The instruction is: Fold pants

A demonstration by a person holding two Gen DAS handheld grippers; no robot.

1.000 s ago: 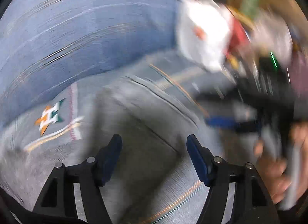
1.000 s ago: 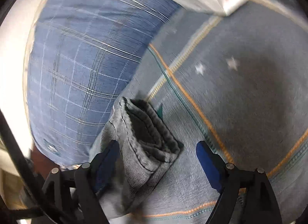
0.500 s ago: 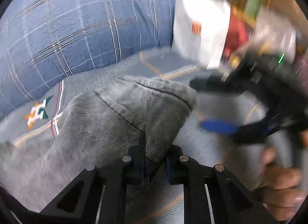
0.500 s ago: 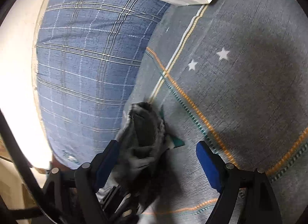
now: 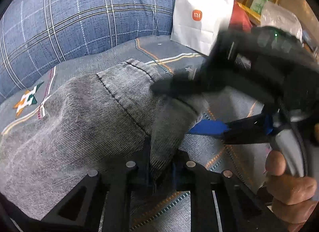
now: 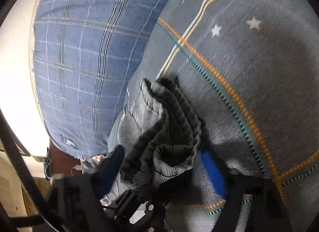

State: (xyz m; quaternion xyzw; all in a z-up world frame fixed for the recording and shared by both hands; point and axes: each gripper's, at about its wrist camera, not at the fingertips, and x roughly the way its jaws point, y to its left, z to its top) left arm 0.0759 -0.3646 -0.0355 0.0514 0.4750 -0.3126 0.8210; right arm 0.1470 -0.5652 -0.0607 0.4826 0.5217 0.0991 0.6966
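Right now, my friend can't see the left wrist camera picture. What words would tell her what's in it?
The left gripper has its jaws pinched shut on a fold of grey corduroy pants lying on a grey patterned bedspread. The right gripper, held in a hand, reaches in with jaws around the pants' edge. Behind are a blue plaid pillow and a white paper bag.

Both wrist views close, low over bedspread (image 5: 123,56); share pants (image 5: 89,112), plaid pillow (image 6: 89,52).
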